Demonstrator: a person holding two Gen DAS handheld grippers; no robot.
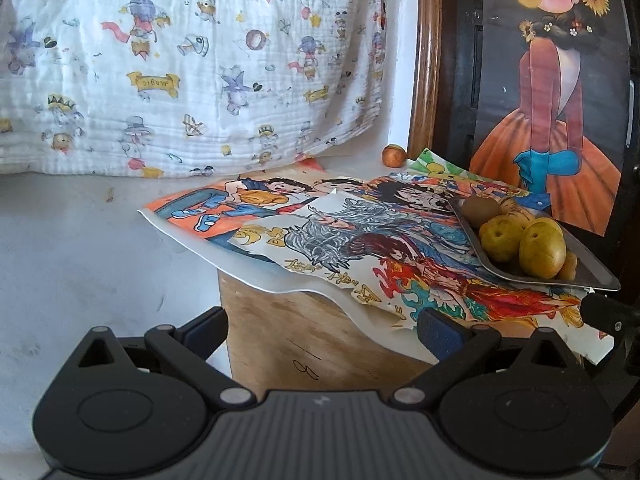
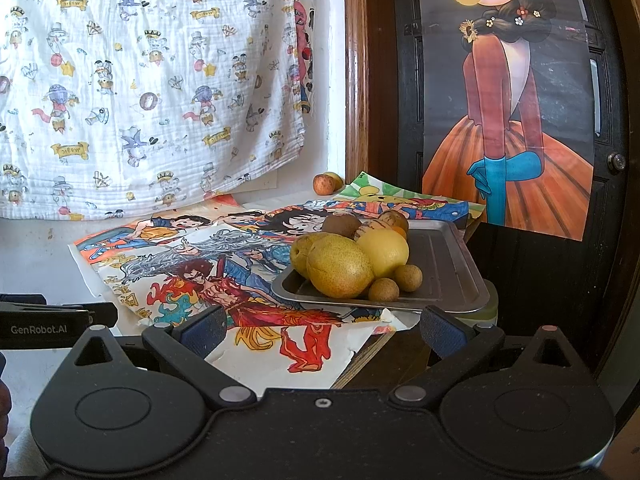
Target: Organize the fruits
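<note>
A printed cartoon cloth [image 2: 140,80] hangs across the wall behind a low wooden surface [image 1: 304,344] spread with coloured drawings [image 2: 208,264], beside a dark door carrying a poster of a figure in an orange skirt [image 2: 508,140]. On the right of the drawings sits a metal tray [image 2: 448,272] piled at its near-left end with fruit: a large yellow-green pear [image 2: 340,268] in front, a second pear [image 2: 302,250] just behind it, a lemon-yellow citrus [image 2: 384,250], a brown kiwi [image 2: 340,224], and two small tan round fruits, likely longans [image 2: 394,284], touching the pear's base. Two more small fruits [image 2: 328,182] lie apart at the back by the door frame. The left gripper [image 1: 320,328] and right gripper [image 2: 320,324] both hover short of the surface with jaws spread wide, each empty. The sorting appears not yet begun; the next move likely calls for one gripper to reach forward over a single fruit on the heap's edge and close without toppling its neighbours.
</note>
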